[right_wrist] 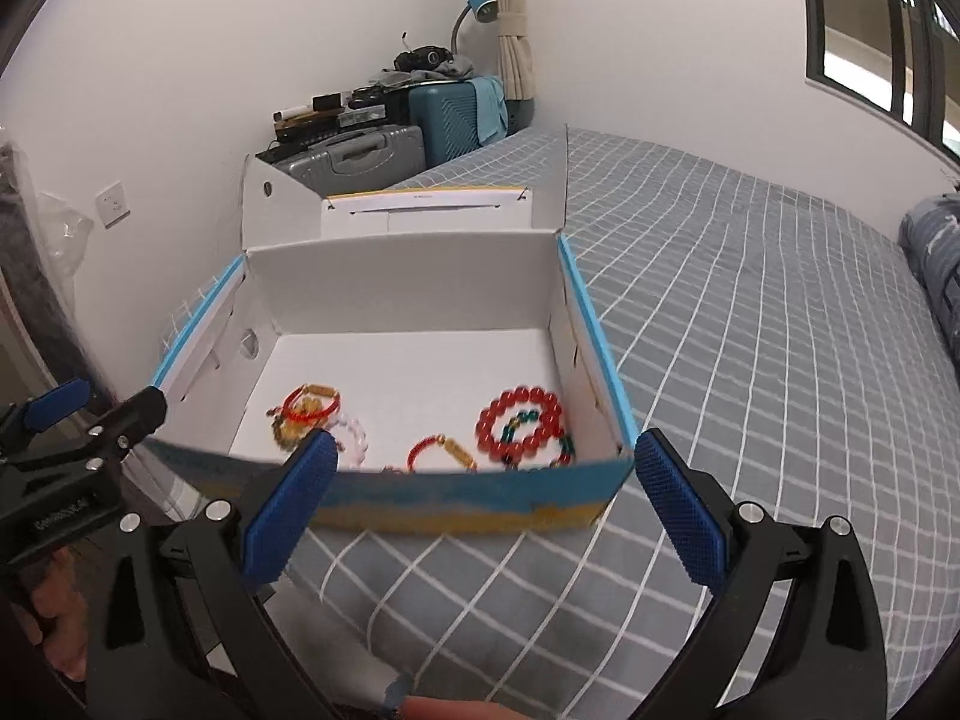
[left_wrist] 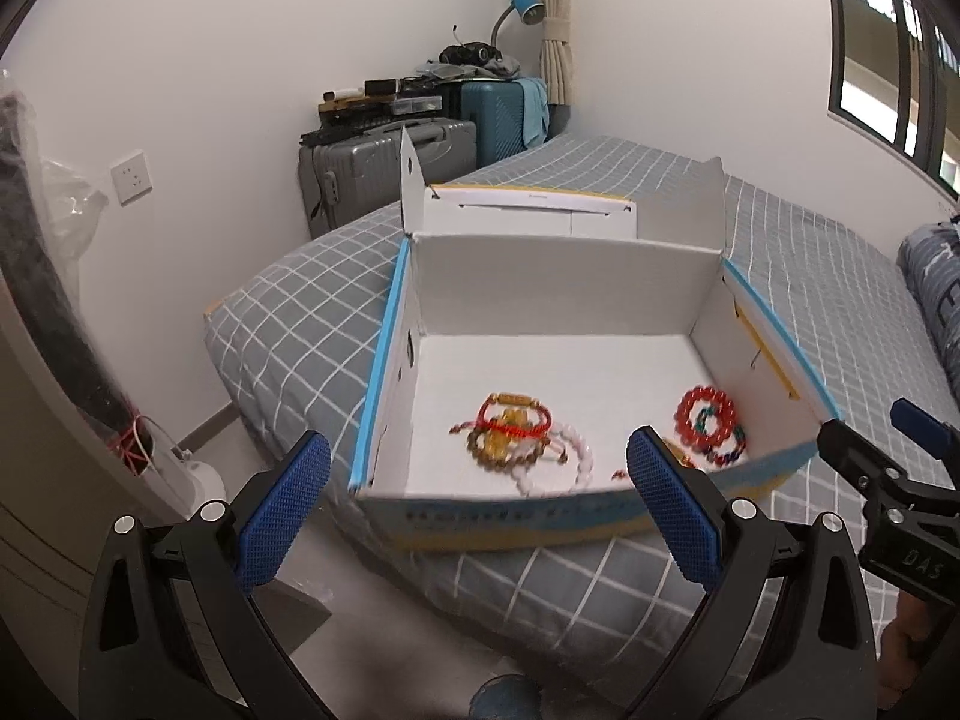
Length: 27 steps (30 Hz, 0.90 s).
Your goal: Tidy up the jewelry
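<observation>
An open white cardboard box (left_wrist: 558, 294) (right_wrist: 408, 282) with blue edges stands on the grey checked bed. Inside lie several bracelets: a red cord bracelet with amber beads (left_wrist: 510, 420) (right_wrist: 309, 405), a pale pink bead bracelet (left_wrist: 570, 462) (right_wrist: 354, 435), a red bead bracelet (left_wrist: 705, 414) (right_wrist: 522, 423) over a green-and-blue one, and a red cord with a gold tube (right_wrist: 441, 450). My left gripper (left_wrist: 477, 501) is open and empty, just in front of the box's near wall. My right gripper (right_wrist: 483, 501) is open and empty, also in front of the near wall.
The box's lid flaps (left_wrist: 414, 192) stand up at the back. The bed (right_wrist: 750, 312) stretches to the right, with a dark pillow (right_wrist: 936, 264) at its far right. Suitcases (left_wrist: 384, 168) with clutter and a blue lamp (left_wrist: 525, 6) stand by the far wall. Floor lies below left.
</observation>
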Motion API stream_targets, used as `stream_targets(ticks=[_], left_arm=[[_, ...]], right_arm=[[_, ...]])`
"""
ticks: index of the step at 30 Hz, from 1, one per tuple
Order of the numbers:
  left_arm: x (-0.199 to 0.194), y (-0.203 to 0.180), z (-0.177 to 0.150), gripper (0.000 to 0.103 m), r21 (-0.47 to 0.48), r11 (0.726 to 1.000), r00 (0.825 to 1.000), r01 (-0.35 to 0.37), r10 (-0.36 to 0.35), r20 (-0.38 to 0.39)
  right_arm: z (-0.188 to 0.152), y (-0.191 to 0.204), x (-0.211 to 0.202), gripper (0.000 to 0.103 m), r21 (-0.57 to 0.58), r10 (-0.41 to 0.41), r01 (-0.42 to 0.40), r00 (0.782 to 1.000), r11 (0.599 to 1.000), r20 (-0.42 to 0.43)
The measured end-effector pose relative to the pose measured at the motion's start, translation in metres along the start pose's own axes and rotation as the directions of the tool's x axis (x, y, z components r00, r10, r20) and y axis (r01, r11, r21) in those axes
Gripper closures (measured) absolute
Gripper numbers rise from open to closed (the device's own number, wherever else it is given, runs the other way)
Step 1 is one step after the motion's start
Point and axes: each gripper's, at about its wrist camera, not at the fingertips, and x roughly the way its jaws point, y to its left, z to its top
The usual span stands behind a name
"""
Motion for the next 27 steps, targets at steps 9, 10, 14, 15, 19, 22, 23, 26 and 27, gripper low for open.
stream_targets(ticks=[9,10,14,15,19,22,23,26,27], left_arm=[[-0.003,0.002,-0.029,0.006,0.018,1.0,1.0,0.021,-0.021,-0.023],[-0.003,0.0,-0.03,0.006,0.024,0.999,0.999,0.026,-0.026,-0.025],[-0.004,-0.005,-0.031,0.006,0.03,0.999,0.999,0.036,-0.036,-0.025],[-0.004,-0.006,-0.031,0.006,0.031,0.999,0.999,0.034,-0.033,-0.022],[0.001,-0.008,-0.031,0.006,0.021,0.999,0.999,0.03,-0.029,-0.029],[0.001,-0.006,-0.031,0.006,0.009,0.999,0.999,0.034,-0.033,-0.029],[0.001,-0.005,-0.03,0.006,0.007,0.999,0.999,0.033,-0.033,-0.023],[0.002,-0.007,-0.03,0.006,0.013,1.0,1.0,0.008,-0.008,-0.015],[0.002,-0.007,-0.03,0.006,0.015,1.0,1.0,0.009,-0.009,-0.016]], right_arm=[[-0.024,0.002,-0.005,0.008,-0.012,-0.027,0.027,1.0,1.0,-0.006],[-0.024,0.001,-0.004,0.008,-0.009,-0.029,0.029,1.0,1.0,-0.007],[-0.025,-0.001,-0.001,0.008,-0.003,-0.032,0.032,0.999,0.999,-0.014],[-0.025,-0.001,-0.001,0.008,-0.003,-0.032,0.032,0.999,0.999,-0.014],[-0.024,-0.001,-0.001,0.008,-0.006,-0.039,0.039,0.999,0.999,-0.011],[-0.025,-0.001,-0.002,0.008,-0.01,-0.04,0.039,0.999,0.999,-0.009],[-0.025,-0.001,-0.002,0.008,-0.012,-0.039,0.039,0.999,0.999,-0.009],[-0.026,-0.002,-0.002,0.008,-0.014,-0.044,0.044,0.999,0.999,-0.009],[-0.026,-0.002,-0.002,0.008,-0.016,-0.046,0.046,0.999,0.999,-0.009]])
